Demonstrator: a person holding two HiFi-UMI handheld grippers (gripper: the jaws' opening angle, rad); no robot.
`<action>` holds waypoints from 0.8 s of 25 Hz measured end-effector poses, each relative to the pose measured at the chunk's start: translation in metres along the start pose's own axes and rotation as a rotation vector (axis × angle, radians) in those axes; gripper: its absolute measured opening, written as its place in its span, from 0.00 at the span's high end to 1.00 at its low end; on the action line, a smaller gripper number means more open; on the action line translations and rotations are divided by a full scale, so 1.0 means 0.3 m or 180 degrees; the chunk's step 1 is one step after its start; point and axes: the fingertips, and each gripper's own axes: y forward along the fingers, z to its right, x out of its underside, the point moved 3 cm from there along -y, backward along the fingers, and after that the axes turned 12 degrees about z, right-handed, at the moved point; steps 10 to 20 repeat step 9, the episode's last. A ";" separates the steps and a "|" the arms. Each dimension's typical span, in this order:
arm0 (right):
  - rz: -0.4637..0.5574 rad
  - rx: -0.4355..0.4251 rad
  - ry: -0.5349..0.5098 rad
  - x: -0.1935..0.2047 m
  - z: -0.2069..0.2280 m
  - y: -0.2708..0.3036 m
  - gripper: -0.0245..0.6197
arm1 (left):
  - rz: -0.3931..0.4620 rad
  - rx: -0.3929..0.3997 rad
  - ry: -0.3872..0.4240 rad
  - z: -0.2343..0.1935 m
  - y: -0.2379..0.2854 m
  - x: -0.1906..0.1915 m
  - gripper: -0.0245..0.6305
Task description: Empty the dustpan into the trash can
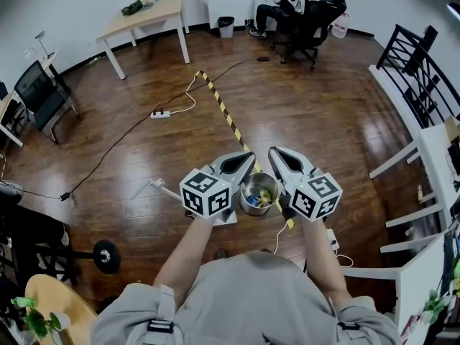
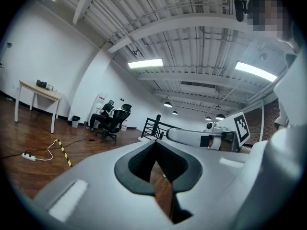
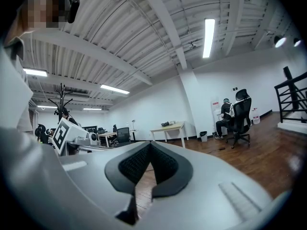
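Spillage looks the main risk: the small round steel trash can (image 1: 248, 205), at lower centre, has a narrow mouth, so tipped sweepings could scatter. The grey left tool (image 1: 246, 161) and right tool (image 1: 276, 155) are closed and empty. What seems the white plastic dustpan (image 1: 159, 186) lies left of them on the glossy dark wooden floor (image 1: 144, 157) of an open office.

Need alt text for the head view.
A person holds the left gripper and right gripper, both shut and empty, above a metal trash can on a wood floor. Striped tape runs across the floor behind it.
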 end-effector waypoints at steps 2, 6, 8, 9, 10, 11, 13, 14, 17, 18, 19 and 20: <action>0.0006 0.0001 0.0002 -0.003 -0.001 -0.005 0.97 | -0.0006 -0.0002 -0.0010 0.004 -0.002 0.002 0.95; 0.0013 0.0008 0.0011 -0.006 0.002 -0.010 0.97 | -0.0026 -0.0001 -0.0023 0.009 -0.002 0.007 0.95; 0.0014 0.0009 0.0015 -0.007 0.001 -0.011 0.97 | -0.0039 -0.0007 -0.0030 0.008 -0.003 0.011 0.95; 0.0014 0.0010 0.0017 -0.006 0.000 -0.011 0.97 | -0.0046 -0.0010 -0.0033 0.007 -0.005 0.013 0.95; 0.0014 0.0010 0.0017 -0.006 0.000 -0.011 0.97 | -0.0046 -0.0010 -0.0033 0.007 -0.005 0.013 0.95; 0.0014 0.0010 0.0017 -0.006 0.000 -0.011 0.97 | -0.0046 -0.0010 -0.0033 0.007 -0.005 0.013 0.95; 0.0014 0.0010 0.0017 -0.006 0.000 -0.011 0.97 | -0.0046 -0.0010 -0.0033 0.007 -0.005 0.013 0.95; 0.0014 0.0010 0.0017 -0.006 0.000 -0.011 0.97 | -0.0046 -0.0010 -0.0033 0.007 -0.005 0.013 0.95; 0.0014 0.0010 0.0017 -0.006 0.000 -0.011 0.97 | -0.0046 -0.0010 -0.0033 0.007 -0.005 0.013 0.95; 0.0014 0.0010 0.0017 -0.006 0.000 -0.011 0.97 | -0.0046 -0.0010 -0.0033 0.007 -0.005 0.013 0.95; 0.0014 0.0010 0.0017 -0.006 0.000 -0.011 0.97 | -0.0046 -0.0010 -0.0033 0.007 -0.005 0.013 0.95; 0.0014 0.0010 0.0017 -0.006 0.000 -0.011 0.97 | -0.0046 -0.0010 -0.0033 0.007 -0.005 0.013 0.95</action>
